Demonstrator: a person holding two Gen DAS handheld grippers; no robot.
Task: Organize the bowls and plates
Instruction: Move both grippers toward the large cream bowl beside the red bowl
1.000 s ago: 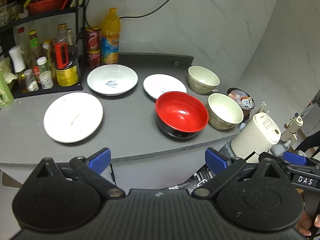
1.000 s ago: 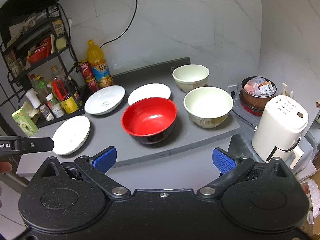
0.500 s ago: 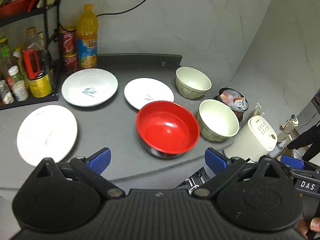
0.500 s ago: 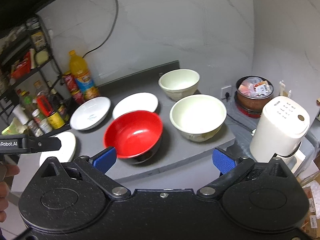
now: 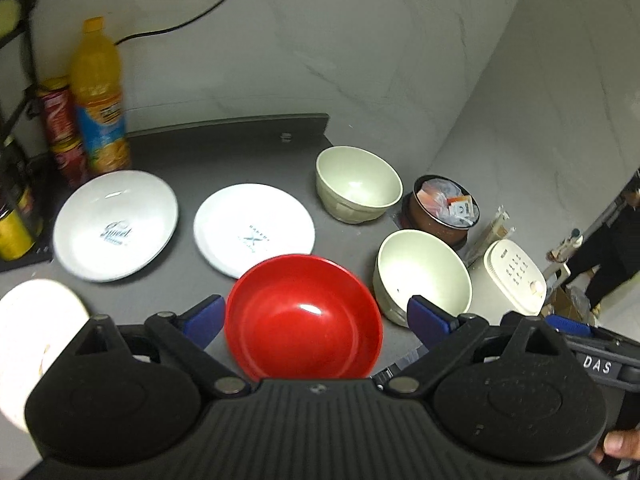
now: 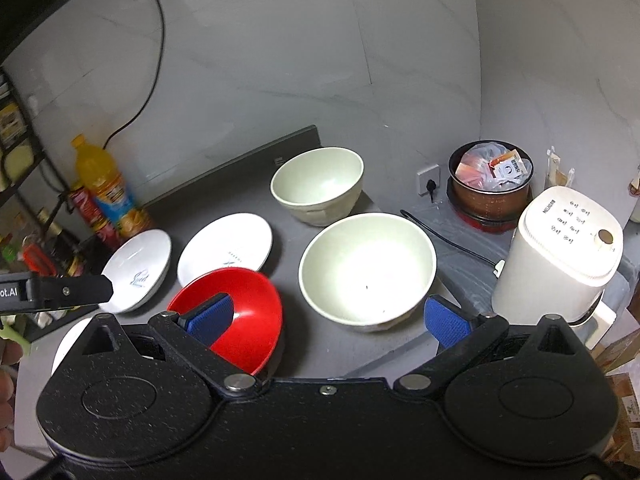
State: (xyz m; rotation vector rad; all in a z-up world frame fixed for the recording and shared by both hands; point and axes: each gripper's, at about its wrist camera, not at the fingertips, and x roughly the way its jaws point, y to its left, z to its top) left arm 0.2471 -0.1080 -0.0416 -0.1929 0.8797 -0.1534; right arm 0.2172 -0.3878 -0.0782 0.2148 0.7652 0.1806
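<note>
On the grey counter (image 5: 208, 152) sit a red bowl (image 5: 302, 318), a large cream bowl (image 5: 424, 276) to its right and a smaller cream bowl (image 5: 358, 188) behind. Two white plates (image 5: 254, 234) (image 5: 116, 224) lie left of the bowls, and a third plate (image 5: 36, 340) is at the near left edge. My left gripper (image 5: 312, 320) is open, its blue pads either side of the red bowl, above it. My right gripper (image 6: 328, 318) is open over the near rim of the large cream bowl (image 6: 368, 268), its left pad in front of the red bowl (image 6: 248, 312).
An orange drink bottle (image 5: 100, 100) and red cans (image 5: 60, 120) stand at the back left by a black shelf rack. Right of the counter are a brown pot of sachets (image 6: 490, 184) and a white appliance (image 6: 568, 248). A power cable (image 6: 448, 240) runs behind the large bowl.
Both grippers have moved forward and lower toward the bowls, which now look larger. The left has swung right to centre on the red bowl; nothing on the counter has moved.
</note>
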